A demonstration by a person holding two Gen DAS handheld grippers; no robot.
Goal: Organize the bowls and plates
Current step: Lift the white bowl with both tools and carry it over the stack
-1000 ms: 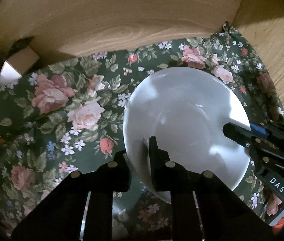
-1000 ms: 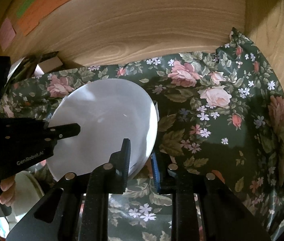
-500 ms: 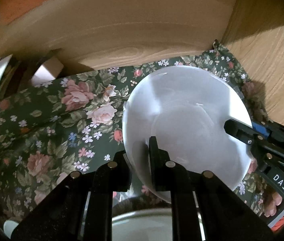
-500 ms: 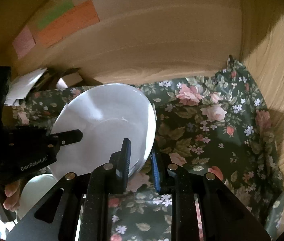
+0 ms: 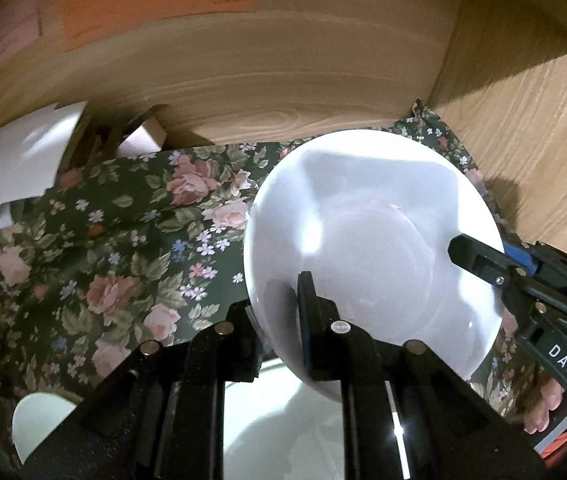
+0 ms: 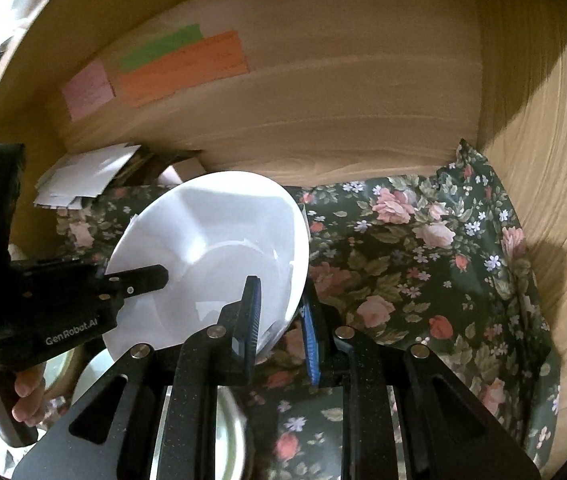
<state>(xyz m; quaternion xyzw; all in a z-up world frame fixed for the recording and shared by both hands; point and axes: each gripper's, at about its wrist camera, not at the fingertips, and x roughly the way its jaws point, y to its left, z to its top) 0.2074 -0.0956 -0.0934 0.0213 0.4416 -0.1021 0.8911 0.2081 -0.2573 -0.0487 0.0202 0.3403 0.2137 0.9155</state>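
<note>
Left gripper (image 5: 283,312) and right gripper (image 6: 279,312) each pinch opposite rim edges of the white bowl (image 5: 371,240), held tilted above the floral cloth (image 5: 123,248).

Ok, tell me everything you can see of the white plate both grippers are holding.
The white plate is round, plain and glossy, probably ceramic, with a broad sloping rim around a flat centre. It is held tilted above the floral cloth, not resting on it. The left gripper is shut on its near-left rim, the right gripper shut on the opposite edge. It shows highlights and shadows but no visible food, chips or cracks. Another white dish sits below it.
</note>
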